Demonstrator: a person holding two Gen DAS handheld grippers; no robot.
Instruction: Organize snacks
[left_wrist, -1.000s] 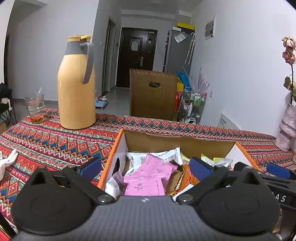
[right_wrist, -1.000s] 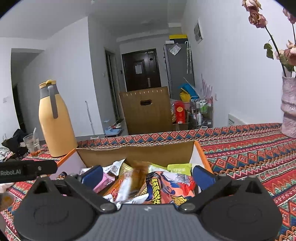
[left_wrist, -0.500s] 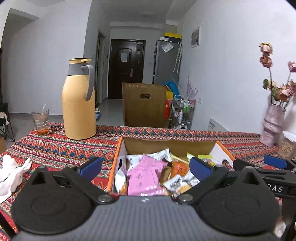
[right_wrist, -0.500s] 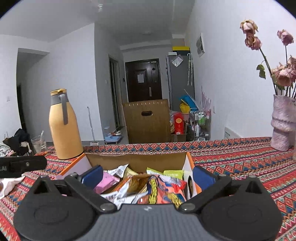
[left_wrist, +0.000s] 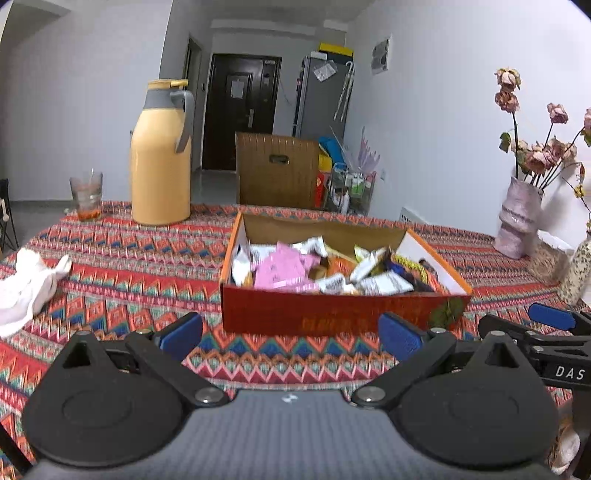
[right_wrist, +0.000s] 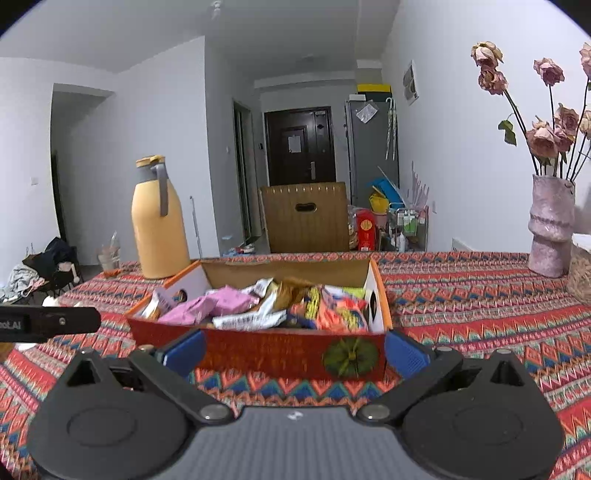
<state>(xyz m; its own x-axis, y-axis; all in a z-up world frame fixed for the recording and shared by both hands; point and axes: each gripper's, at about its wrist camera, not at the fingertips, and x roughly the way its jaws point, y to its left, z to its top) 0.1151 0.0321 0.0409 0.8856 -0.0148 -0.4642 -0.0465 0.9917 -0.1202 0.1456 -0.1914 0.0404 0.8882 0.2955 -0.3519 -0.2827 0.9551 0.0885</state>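
While both tongs, left tongs (left_wrist: 290, 334) and right tongs (right_wrist: 294, 349), hang spread and empty, the snack packets (right_wrist: 258, 306) fill the cardboard box (left_wrist: 332, 314) on the table (left_wrist: 122, 262); light, crinkly, probably slippery, they are best pinched at a sealed edge.

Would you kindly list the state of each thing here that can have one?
left hand-held gripper: open, empty
right hand-held gripper: open, empty
snack box: open, full of packets
thermos: upright, lid on
glass: upright, nearly empty
vase: upright, holding wilted roses
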